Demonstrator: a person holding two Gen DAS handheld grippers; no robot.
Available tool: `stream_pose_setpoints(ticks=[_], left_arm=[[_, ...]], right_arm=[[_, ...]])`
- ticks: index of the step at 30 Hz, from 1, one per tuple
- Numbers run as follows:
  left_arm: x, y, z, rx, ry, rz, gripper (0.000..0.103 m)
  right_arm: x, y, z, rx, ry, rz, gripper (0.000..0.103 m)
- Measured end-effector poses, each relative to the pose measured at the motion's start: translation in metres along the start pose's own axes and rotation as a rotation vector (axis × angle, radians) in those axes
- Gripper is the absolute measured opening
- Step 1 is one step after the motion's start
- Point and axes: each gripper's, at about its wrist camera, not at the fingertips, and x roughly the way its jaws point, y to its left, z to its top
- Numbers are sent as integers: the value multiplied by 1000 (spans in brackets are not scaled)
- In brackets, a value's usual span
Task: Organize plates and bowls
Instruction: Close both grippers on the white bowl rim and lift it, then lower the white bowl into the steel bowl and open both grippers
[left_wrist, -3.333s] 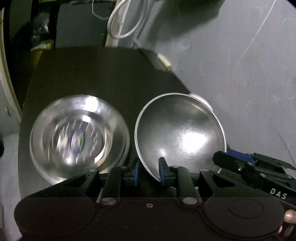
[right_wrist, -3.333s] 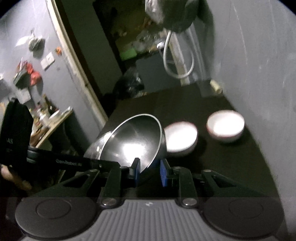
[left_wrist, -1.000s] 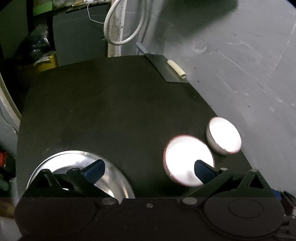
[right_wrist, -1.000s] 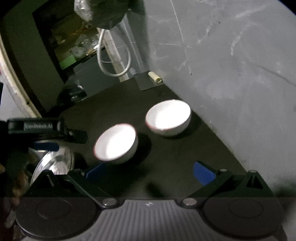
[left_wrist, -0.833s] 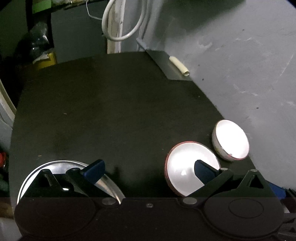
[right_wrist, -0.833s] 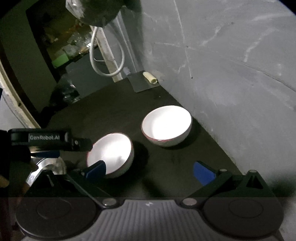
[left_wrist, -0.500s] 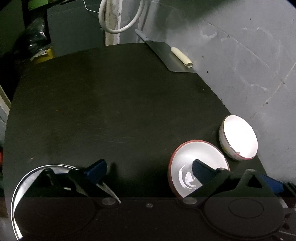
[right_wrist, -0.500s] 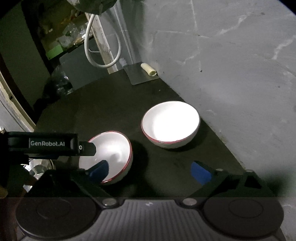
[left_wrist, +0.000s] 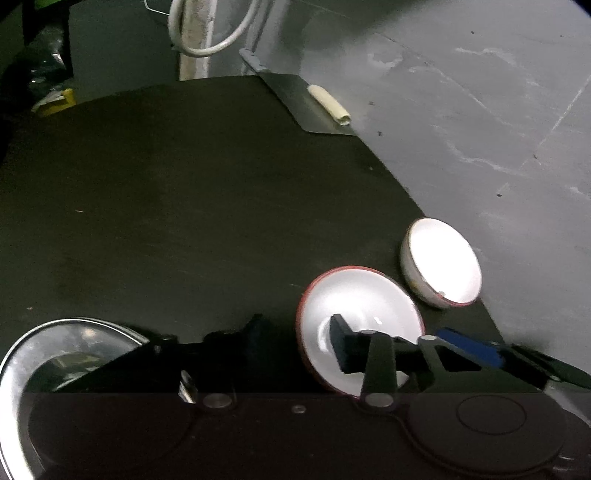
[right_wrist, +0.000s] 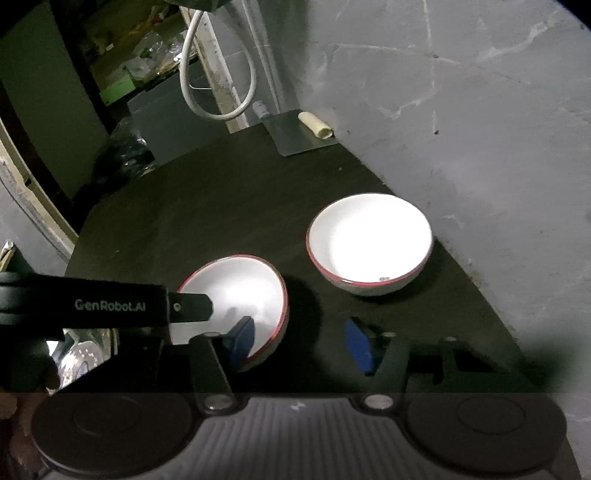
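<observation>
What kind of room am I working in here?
Probably a dim utility or storage corner of a home: rough grey plaster wall, a looped white cable on a pillar, cluttered shelves behind the black table.

Both grippers (left_wrist: 295, 347) (right_wrist: 301, 341) parted, low

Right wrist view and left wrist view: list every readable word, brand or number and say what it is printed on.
"GenRobot.AI": white lettering on the black body of the left gripper, seen in the right wrist view.
No other text is readable in either view; the white bowls, the steel bowl and the wall carry none.
</observation>
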Motion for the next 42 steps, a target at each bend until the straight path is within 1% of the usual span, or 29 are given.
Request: stream_pose_setpoints(ticks=[1, 2, 3, 4, 6, 9, 13, 15, 18, 24, 30, 36, 42], left_arm=[[0, -1, -1, 5, 3, -11, 29], [1, -2, -2, 9, 4, -21, 23], [1, -3, -3, 11, 7, -26, 21], [2, -3, -4, 12, 6, -23, 19], [2, -3, -5, 11, 7, -19, 13], [0, 0, -8, 3, 8, -28, 11], [-4, -2, -12, 18, 11, -18, 12], [-7, -2, -13, 18, 2, -13, 12], [-16, 0, -14, -1, -26, -27, 12], [-45, 0, -16, 11, -96, -56, 12], [-83, 5, -23, 3, -172, -95, 12], [-110, 8, -33, -22, -236, -107, 12], [-126, 9, -48, -24, -236, -113, 12]], right_arm=[[1, 0, 0, 1, 2, 8, 53], [2, 1, 0, 2, 6, 15, 47], [3, 1, 0, 4, 11, 22, 41], [4, 1, 0, 6, 16, 32, 40], [4, 2, -1, 8, 20, 43, 33], [5, 4, -2, 4, 24, 64, 25], [5, 8, -6, -19, 15, 69, 24], [4, 7, -6, -16, 13, 81, 20], [-4, 9, -7, -28, -11, 86, 18], [-31, 13, -3, -50, -78, 118, 17], [-66, 20, 0, -112, -139, 184, 17], [-90, 30, -4, -122, -142, 216, 17], [-102, 34, -10, -141, -129, 249, 17]])
